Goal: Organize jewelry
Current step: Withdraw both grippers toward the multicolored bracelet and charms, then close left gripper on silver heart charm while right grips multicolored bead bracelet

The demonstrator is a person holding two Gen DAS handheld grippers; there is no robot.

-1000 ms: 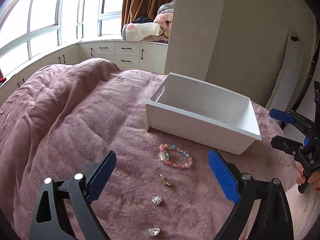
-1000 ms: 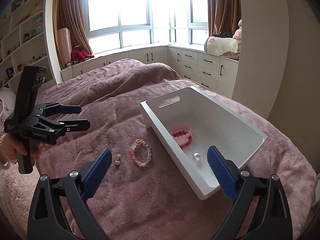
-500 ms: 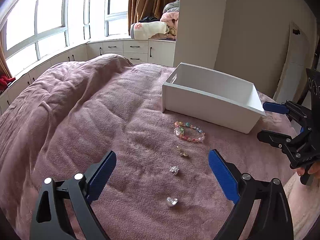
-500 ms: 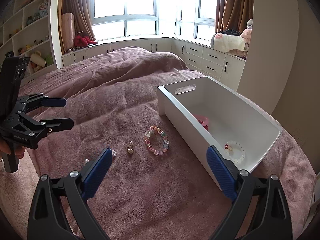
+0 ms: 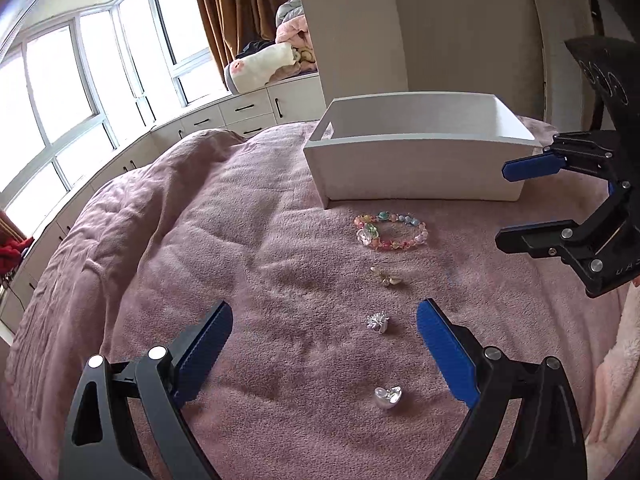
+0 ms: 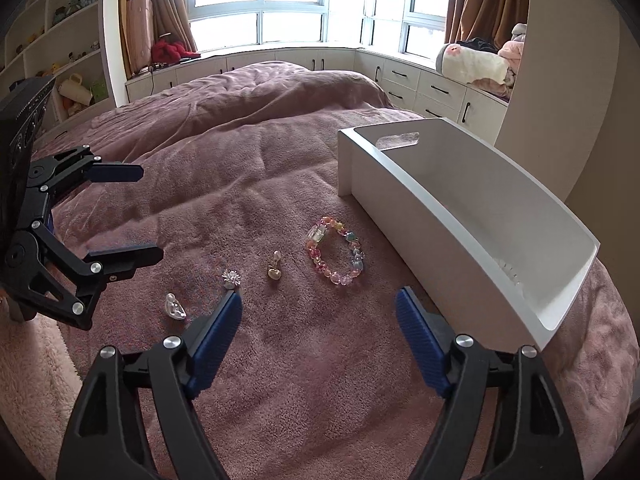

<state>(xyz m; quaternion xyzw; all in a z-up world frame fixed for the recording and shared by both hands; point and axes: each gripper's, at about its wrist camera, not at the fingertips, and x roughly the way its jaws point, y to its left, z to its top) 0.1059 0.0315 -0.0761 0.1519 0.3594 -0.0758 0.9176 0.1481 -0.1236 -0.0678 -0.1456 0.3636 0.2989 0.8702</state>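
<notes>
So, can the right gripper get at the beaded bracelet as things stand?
Probably yes. The right gripper is open and empty, its jaws just narrowing, with bare blanket between it and the beaded bracelet, which lies clear of the white bin.

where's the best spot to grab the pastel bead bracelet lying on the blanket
Probably pinch one side of the bracelet across its bead strand, on the arc away from the white bin, coming from above. It lies flat as an open loop on the soft pink blanket, so one claw finger can drop inside the ring, the other outside.
</notes>
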